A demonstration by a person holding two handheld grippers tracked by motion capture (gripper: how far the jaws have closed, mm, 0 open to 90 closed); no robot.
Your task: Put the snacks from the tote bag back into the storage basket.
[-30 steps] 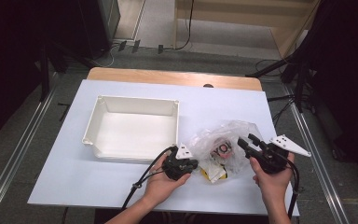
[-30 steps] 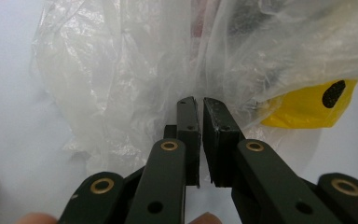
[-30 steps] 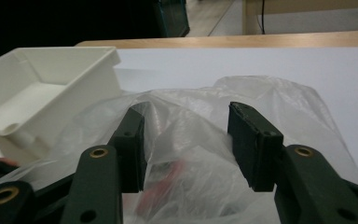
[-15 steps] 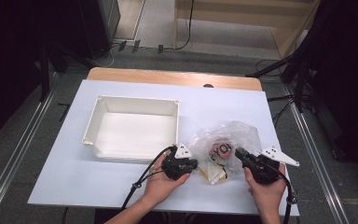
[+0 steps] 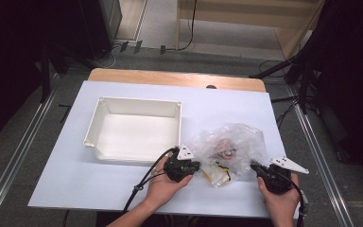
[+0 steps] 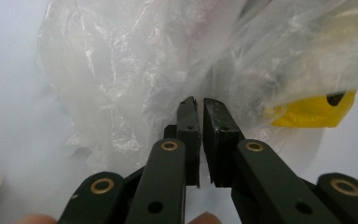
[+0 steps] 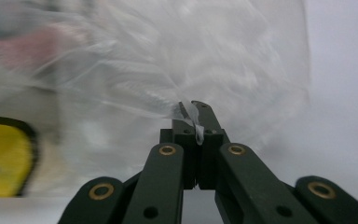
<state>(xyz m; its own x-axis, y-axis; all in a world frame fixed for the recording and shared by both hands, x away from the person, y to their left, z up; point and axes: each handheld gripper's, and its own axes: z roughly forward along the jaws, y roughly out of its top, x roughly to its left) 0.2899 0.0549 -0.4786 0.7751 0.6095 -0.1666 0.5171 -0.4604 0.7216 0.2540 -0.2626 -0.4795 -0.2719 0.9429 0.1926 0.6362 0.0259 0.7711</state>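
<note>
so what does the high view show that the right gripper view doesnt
High view alone: the white tray on the white table, the left gripper shut on the left edge of the plastic bag, both hands, and the floor and wooden furniture beyond.

Right gripper view alone: close up, a pinch of the bag's film caught between the right gripper jaws, which have just been closing.

Both: the crumpled clear bag, the yellow packet inside it, and the right gripper at its right edge.

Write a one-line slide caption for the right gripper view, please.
Right hand-held gripper shut on a pinched fold of the crumpled clear plastic bag lying on the white table.
</note>
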